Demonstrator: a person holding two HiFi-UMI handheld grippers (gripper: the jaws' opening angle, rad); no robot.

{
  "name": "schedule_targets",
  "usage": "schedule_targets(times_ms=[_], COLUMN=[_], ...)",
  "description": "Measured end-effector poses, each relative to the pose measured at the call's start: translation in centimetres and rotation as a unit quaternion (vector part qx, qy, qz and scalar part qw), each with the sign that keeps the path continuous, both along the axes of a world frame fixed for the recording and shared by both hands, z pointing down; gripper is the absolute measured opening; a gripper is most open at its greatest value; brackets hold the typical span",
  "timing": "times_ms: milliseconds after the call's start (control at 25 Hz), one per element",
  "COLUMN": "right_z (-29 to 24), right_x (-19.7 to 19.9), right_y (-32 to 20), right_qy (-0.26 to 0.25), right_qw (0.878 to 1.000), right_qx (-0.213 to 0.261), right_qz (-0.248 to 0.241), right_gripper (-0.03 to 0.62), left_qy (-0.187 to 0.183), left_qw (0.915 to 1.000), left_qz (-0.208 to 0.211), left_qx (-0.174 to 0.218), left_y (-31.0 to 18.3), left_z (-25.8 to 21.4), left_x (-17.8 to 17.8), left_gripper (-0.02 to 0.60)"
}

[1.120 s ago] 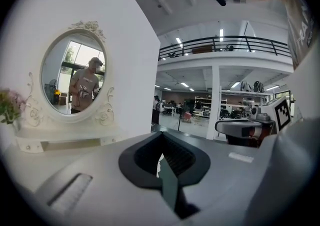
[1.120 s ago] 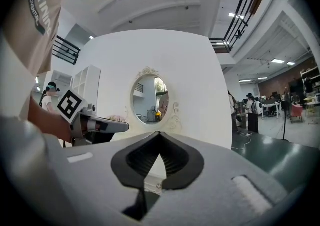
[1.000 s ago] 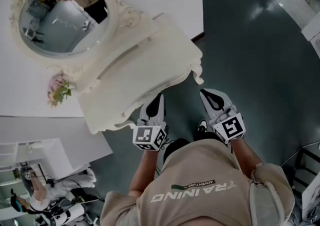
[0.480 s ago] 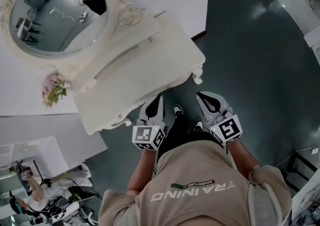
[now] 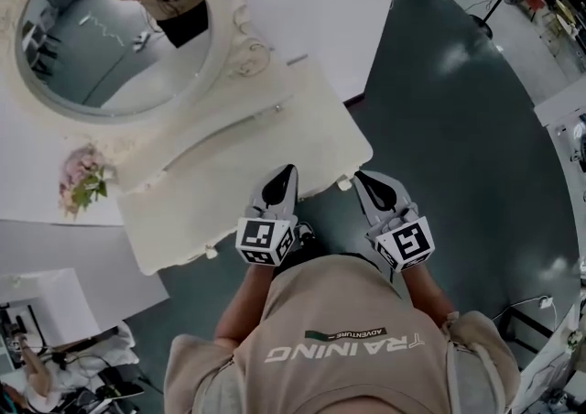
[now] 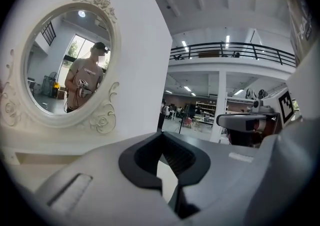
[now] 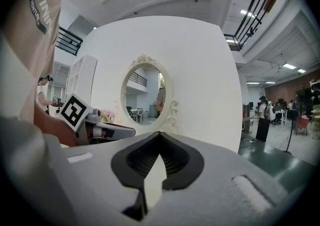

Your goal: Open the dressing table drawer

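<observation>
The table point(image 5: 220, 188) fills the left of the head view, its front edge running from lower left to upper right. The drawer front is hidden under that edge, so it probably lies ahead of the grippers and lower. The left gripper point(image 5: 286, 172), jaws together and empty, has its tip over that edge and is the nearer one. The right gripper point(image 5: 363, 179), also closed on nothing, points just past the table's right corner.

Mirror point(image 5: 110, 32) on dressing table point(image 5: 256, 165), at its back, flowers point(image 5: 81, 181) left (beside mirror's base)
</observation>
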State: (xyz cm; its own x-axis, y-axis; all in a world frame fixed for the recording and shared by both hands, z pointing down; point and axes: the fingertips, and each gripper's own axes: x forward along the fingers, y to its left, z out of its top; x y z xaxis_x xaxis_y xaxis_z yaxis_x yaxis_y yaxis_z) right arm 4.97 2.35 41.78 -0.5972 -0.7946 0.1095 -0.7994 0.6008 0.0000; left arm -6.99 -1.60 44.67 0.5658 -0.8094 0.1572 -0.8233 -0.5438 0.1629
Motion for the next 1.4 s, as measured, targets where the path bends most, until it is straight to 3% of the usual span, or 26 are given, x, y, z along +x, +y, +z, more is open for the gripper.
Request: schedule_targets(times_ms=[560, 960, 1400], right_z=[0.0, 0.8, 0.7], right_x=[-6.4, -6.7, -6.2], right_y=[-8.4, -11.2, -17.4], right_qy=[0.009, 0.024, 0.035], right_qw=[1.000, 0.999, 0.995], right_qx=[-0.012, -0.039, -0.024], right_qz=[0.020, 0.001, -0.092], right_gripper=[0.003, 0.003, 0.003], left_qy=[0.004, 0.015, -0.006], left_qw=[0.9996, 0.9979, 0.9930], left_qz=[-0.016, -0.039, -0.107], left_qx=[-0.021, -0.050, -0.049], left_y=[-7.4, -8.7, -12.1], left_z=[2.1, 3.3, 1.9], left_x=[-7.9, -8.6, -7.1], left_gripper=[0.018, 0.018, 0.018])
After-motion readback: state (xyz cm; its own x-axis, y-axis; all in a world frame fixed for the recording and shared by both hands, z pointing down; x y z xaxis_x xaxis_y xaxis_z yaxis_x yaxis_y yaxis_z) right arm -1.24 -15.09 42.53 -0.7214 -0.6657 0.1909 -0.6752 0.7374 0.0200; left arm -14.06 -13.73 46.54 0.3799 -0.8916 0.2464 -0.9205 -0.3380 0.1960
